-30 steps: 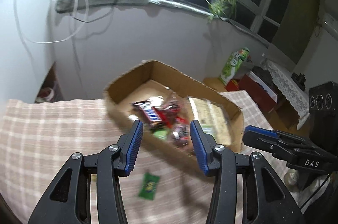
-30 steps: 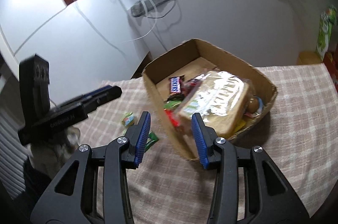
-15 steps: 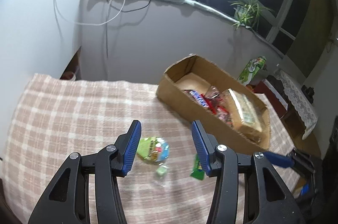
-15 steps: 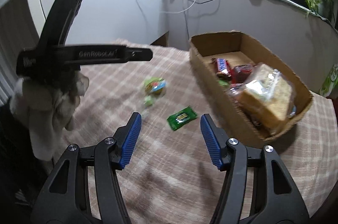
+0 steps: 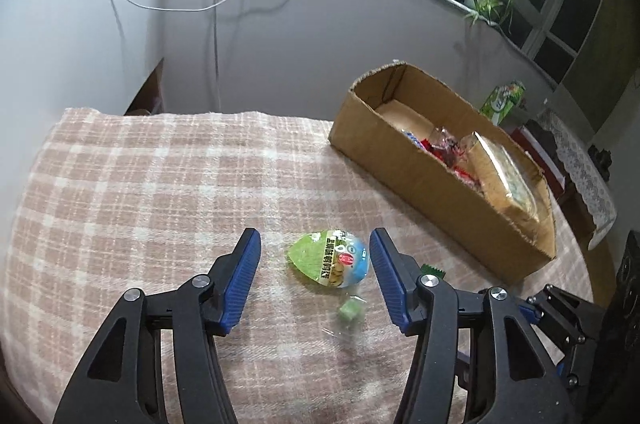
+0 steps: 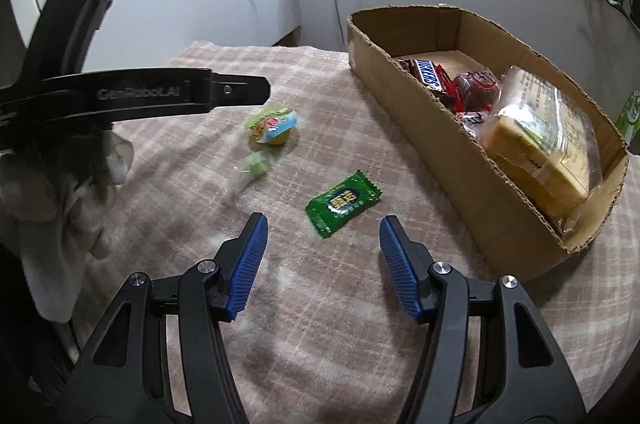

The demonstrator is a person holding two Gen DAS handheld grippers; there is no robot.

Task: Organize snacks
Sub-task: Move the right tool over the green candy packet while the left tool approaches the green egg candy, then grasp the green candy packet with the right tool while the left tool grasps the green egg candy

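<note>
On the checkered cloth (image 5: 140, 183): jelly cup (image 5: 328, 258), green packet (image 6: 343, 203) lying loose
Left gripper (image 5: 314, 274): jaws opening, nothing gripped
Right gripper (image 6: 322, 262): jaws apart, empty

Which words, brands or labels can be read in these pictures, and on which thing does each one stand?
"GenRobot.AI": on the side of the left gripper, seen from the right wrist view.
"SNICKERS", partly hidden: on the chocolate bar in the cardboard box.
Chinese print on the green sachet: too small to read.
Print on the jelly cup lid: blurred.
Print on the bread bag: unreadable.
</note>
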